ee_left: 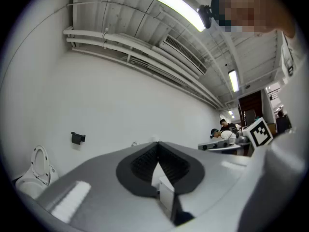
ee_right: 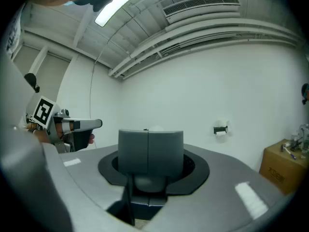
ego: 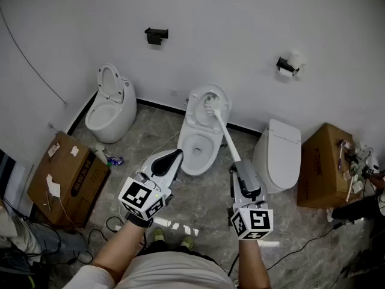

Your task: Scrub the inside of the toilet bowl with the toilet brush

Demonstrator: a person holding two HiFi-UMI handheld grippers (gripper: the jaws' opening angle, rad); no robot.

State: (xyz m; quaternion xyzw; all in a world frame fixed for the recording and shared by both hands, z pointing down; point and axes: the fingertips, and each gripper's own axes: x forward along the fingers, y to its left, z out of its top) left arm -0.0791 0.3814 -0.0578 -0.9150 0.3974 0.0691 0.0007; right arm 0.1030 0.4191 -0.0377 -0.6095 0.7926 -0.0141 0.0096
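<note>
Head view shows the person standing before the middle of three toilets, its seat and lid [ego: 224, 101] raised against the wall so the toilet bowl [ego: 186, 160] lies open to the tool. The right gripper [ego: 236, 166] has its jaws clamped on the lower end of the toilet brush [ego: 221, 131], whose long white handle slants up and away from the person. This gives reach without leaning over the rim. The bristle head sits high at the back, by the raised seat. Whether it touches porcelain there cannot be told, and it looks above the basin rather than down in it, so the scrubbing proper seems only about to start. In the right gripper view, the right gripper [ee_right: 147, 149] shows both pads pressed together along a seam, with the handle mostly hidden behind them. The left gripper [ego: 173, 156] hovers beside the bowl's near rim, apart from it. In its own view the left gripper [ee_left: 157, 166] has its jaw tips closed on nothing, probably parked clear of the brush's sweep.
</note>
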